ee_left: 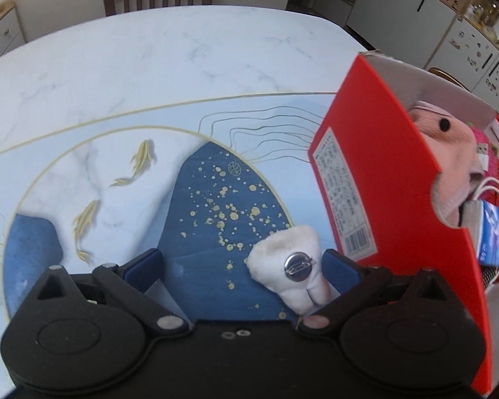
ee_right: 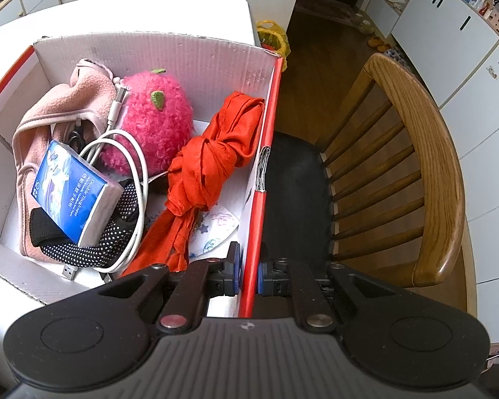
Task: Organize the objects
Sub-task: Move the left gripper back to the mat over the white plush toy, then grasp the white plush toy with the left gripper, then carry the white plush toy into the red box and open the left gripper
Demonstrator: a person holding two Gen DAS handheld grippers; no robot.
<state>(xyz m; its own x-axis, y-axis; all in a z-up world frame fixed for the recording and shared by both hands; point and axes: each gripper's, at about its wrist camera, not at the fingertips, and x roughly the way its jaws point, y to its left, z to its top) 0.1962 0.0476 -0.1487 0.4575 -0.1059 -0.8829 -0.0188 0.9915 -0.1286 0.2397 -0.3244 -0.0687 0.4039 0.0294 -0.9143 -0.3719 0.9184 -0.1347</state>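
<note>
Left wrist: left gripper [ee_left: 243,266] spread wide around white plush [ee_left: 291,267] on mat [ee_left: 116,153]; right gripper [ee_right: 248,274] clamps box [ee_right: 256,232] wall.

White marbled table [ee_left: 156,56] with a printed mat [ee_left: 123,153]

On the table lies a pale blue mat painted with golden fish and a dark blue, gold-speckled shape; on the mat rests a small white plush tooth [ee_left: 291,274] with a metal badge, and just beside it stands a red cardboard box [ee_left: 376,166]
</note>
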